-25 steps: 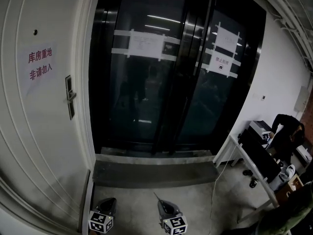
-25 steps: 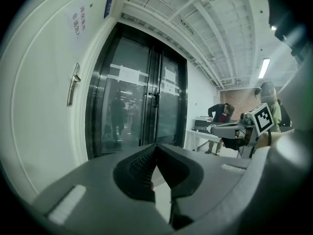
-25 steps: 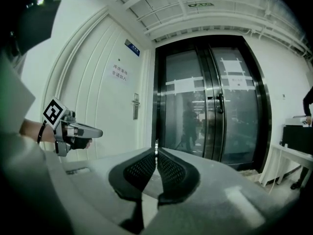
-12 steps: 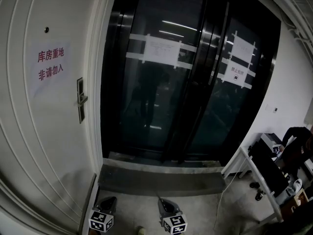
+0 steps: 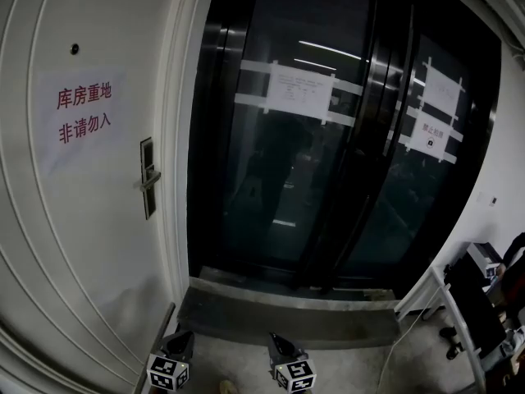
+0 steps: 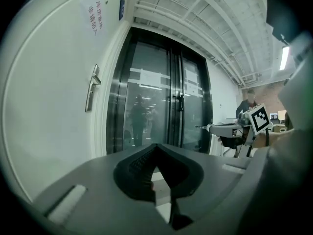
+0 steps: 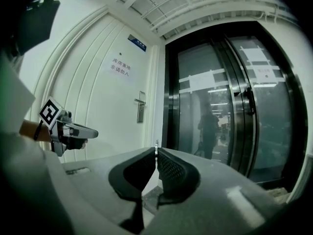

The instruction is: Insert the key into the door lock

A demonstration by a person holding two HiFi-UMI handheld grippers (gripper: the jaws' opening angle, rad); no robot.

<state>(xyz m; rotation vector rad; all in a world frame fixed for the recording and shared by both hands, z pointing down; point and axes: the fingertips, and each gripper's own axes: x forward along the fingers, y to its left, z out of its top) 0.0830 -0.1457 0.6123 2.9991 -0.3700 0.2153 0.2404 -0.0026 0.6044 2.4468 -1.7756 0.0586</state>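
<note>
Dark glass doors w/ taped notices stood at 12; grey concrete floor at 6; white wall at 3.

Grey, wedge-shaped left tool and right tool at lower edge of frame, each carrying black-and-white square-marker cube; dark ribbed pads inside.

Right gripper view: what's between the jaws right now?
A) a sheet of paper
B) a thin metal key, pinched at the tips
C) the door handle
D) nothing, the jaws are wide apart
B: the right gripper is shut on the key, whose thin metal tip pokes out past the pads, while the door handle sits well ahead on the white door.
</note>
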